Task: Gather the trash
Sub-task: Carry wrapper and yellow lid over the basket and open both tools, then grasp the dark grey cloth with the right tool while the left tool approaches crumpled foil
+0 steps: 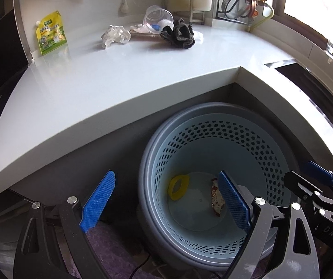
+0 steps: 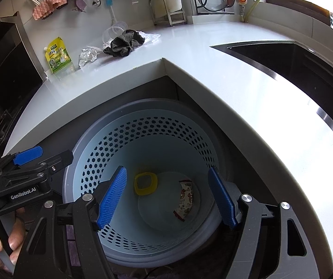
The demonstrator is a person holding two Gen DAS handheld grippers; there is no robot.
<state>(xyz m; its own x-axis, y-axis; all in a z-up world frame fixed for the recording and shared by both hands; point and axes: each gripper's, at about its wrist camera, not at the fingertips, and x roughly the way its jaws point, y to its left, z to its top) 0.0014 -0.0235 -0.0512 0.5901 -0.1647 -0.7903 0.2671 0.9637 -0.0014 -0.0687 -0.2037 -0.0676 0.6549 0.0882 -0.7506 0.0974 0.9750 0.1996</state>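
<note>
Below the counter (image 2: 212,74) corner: perforated bin (image 2: 143,121) holding a wrapper (image 2: 185,200) and yellow ring (image 2: 145,183), both grippers — left gripper (image 1: 166,200), right gripper (image 2: 168,195) — poised above with jaws spread and empty; remaining trash — pouch (image 1: 50,32), crumpled paper (image 1: 115,36) — sits up top, awaiting collection.

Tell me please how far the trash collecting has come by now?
Done: a yellow ring and a snack wrapper lie in the bin. In hand: nothing; the left hand-held gripper and right hand-held gripper are open, empty. Left on the counter: crumpled paper, yellow pouch, plastic cup.
</note>
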